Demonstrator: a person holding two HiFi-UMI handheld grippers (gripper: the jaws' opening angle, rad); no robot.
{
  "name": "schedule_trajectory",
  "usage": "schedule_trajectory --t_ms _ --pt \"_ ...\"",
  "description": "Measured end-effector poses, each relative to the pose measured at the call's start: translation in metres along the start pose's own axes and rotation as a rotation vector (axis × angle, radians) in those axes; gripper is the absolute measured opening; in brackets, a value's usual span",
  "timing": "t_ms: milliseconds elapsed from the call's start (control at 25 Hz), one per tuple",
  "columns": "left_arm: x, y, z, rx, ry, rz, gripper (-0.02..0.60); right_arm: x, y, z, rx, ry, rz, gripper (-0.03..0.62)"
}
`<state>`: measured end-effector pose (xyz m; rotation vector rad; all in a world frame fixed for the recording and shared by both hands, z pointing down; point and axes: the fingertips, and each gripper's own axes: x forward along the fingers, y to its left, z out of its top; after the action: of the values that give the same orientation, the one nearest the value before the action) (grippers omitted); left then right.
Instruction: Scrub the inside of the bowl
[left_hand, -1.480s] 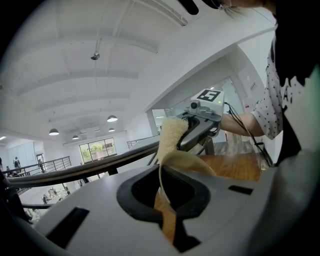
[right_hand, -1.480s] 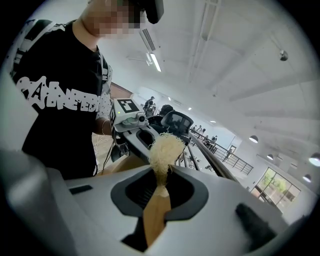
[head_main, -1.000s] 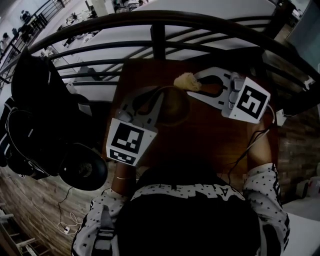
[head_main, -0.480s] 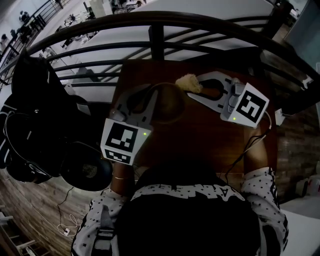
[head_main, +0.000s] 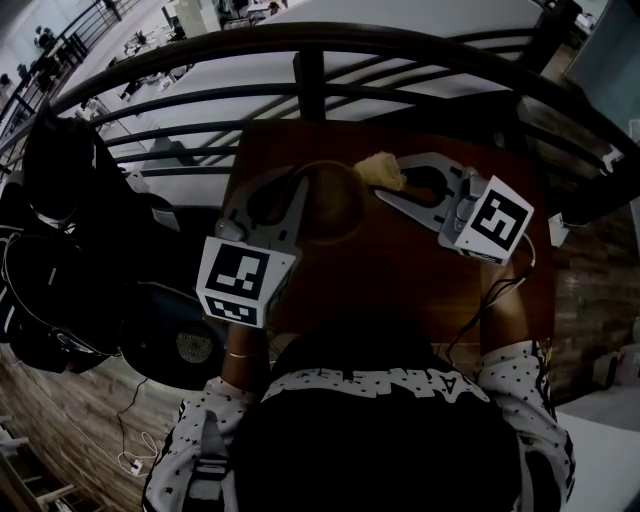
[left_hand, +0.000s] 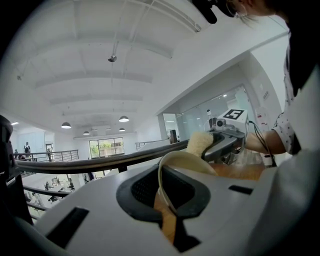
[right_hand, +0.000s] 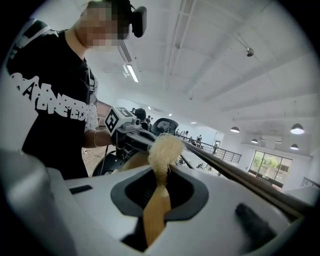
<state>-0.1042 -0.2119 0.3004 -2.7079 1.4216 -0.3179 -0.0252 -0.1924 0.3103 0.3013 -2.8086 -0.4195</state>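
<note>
Wooden bowl (head_main: 338, 208) sits tilted over the desk (head_main: 400, 270), clamped at its near-left rim by the left tool (head_main: 298, 190). In the left gripper view the jaws are almost together, pinched on the thin pale edge of the bowl wall. No gap shows either side of the rim.

Right tool (head_main: 390, 188) comes in from the right of the bowl. Its jaws are narrow and closed on the flat wooden handle of a brush (head_main: 383, 171), which the right gripper view shows sticking up out of the jaw slot. The pale fibre head (right_hand: 162, 150) stands clear above the jaws. In the head view that head is at the bowl's far-right rim, level with or just over the edge. Cannot tell whether the bristles touch the inside surface.

The two tools face each other across the bowl, each visible in the other's camera.

Writing and labels:
- Marker cube (head_main: 240, 280) on the left tool, near side of the bowl, carries a black-and-white square pattern with no text.
- Marker cube (head_main: 495, 218) on the right tool, right of the bowl, has the same kind of pattern and no text.
- White block lettering runs across the person's black shirt (right_hand: 60, 107). It is cut off and distorted, so not readable as a word.
- No brand seen on the bowl, the brush or either tool.

Dark railing (head_main: 310, 60) runs beyond the far side of the bowl.
</note>
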Motion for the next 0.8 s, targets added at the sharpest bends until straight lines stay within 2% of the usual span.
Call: schedule_trajectory --t_ms 160,800 --pt "-0.015 0.004 -0.002 -0.018 -0.009 0.007 0.026 0.005 0.014 0.004 0.026 -0.015 -0.01 0.06" --pt "-0.015 0.02 -0.007 -0.091 -0.01 0.062 0.025 0.006 0.023 -0.008 0.079 -0.046 -0.046 0.06"
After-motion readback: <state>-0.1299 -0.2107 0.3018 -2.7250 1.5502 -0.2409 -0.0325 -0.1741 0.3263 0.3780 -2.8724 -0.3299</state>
